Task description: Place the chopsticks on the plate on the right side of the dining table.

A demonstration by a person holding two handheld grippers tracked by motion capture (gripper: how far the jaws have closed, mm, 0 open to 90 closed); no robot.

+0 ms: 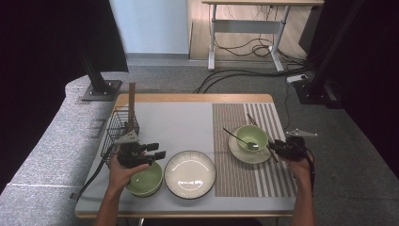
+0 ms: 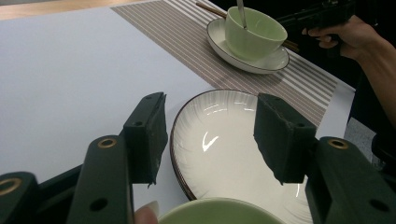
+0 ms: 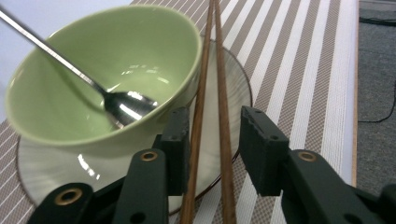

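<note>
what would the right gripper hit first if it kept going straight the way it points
Probably the chopsticks: they already lie between the open jaws of the right gripper, resting on the saucer. Just left of that line stands the green bowl with its spoon; depth is hard to judge.

Left gripper fingers spread wide above white plate, green bowl rim below.
</note>
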